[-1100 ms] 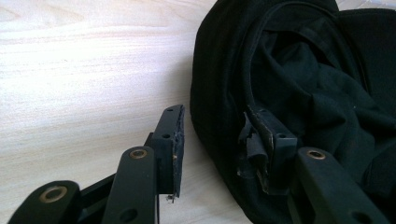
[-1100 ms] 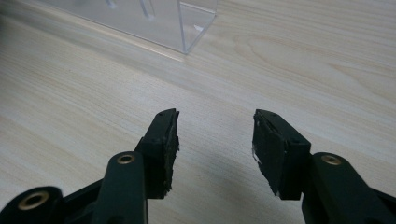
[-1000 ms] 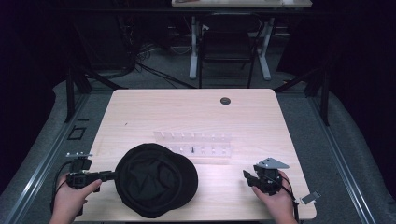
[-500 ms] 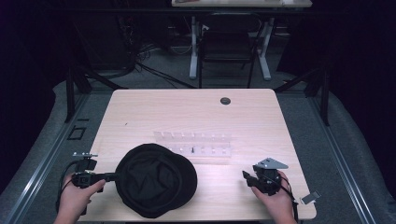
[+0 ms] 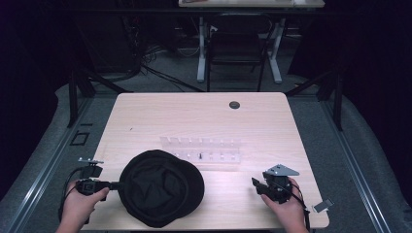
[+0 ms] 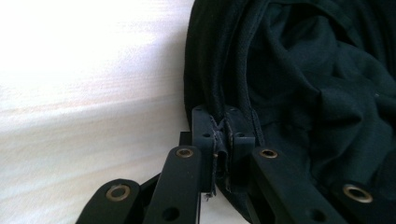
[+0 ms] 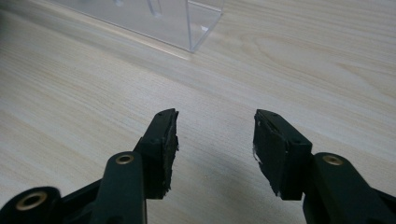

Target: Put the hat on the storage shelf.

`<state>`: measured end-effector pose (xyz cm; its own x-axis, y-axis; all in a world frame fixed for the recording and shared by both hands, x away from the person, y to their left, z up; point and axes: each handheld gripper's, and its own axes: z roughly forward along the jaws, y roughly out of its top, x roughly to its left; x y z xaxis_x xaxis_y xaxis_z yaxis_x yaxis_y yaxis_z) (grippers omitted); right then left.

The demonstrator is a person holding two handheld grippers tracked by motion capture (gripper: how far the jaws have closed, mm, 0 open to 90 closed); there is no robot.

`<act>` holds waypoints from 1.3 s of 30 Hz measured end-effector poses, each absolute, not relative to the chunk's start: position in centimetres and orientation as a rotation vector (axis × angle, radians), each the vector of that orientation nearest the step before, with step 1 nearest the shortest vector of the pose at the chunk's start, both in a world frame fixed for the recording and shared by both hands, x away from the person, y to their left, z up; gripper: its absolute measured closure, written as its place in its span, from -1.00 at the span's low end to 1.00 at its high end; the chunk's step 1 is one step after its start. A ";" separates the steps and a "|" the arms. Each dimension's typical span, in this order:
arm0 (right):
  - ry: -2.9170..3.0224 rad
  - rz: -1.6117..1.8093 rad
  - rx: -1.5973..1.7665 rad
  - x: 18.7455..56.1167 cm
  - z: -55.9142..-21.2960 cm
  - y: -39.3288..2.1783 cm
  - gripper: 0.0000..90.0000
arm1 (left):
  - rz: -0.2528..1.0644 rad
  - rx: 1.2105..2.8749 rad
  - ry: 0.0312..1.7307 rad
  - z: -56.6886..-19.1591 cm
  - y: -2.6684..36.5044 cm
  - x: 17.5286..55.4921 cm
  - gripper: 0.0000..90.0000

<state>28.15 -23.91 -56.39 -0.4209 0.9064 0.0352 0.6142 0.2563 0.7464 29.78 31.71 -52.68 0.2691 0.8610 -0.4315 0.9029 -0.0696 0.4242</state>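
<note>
Far left, the person's left hand (image 5: 80,204) holds the left gripper (image 5: 114,185) low at the near-left table edge, and its jaws have just been closing; in the left gripper view the pads (image 6: 205,135) are pinched on the corded rim of the round black fabric cap (image 5: 160,194), fabric edge squeezed between them, so it's a firm hold on the cap. The cap lies open side up on the pale wooden table (image 5: 194,121), near the front edge, left of centre, lining crumpled inside (image 6: 317,84). My read: the step in hand is securing the rim before lifting or repositioning the cap. To do it well, keep the pinch on the stitched cord, not on loose lining, since thin cloth can slip out; lift slowly and slightly toward the left so the soft crown does not drag. Just behind the cap sits the clear acrylic slotted rack (image 5: 201,150), close to the cap's far edge, so any swing forward risks knocking it; best to keep the move low and clear of it. Further right, the right gripper (image 5: 257,184) rests in the right hand (image 5: 286,208) near the front-right edge, well apart from the cap, jaws parted with nothing between them (image 7: 215,140), bare wood below. It could come across to catch the opposite rim if the cap sags.
</note>
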 end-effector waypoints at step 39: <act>2.135 0.987 1.378 28.1 -56.5 -23.5 0.08 | -0.058 1.996 1.706 -53.2 34.7 30.3 0.67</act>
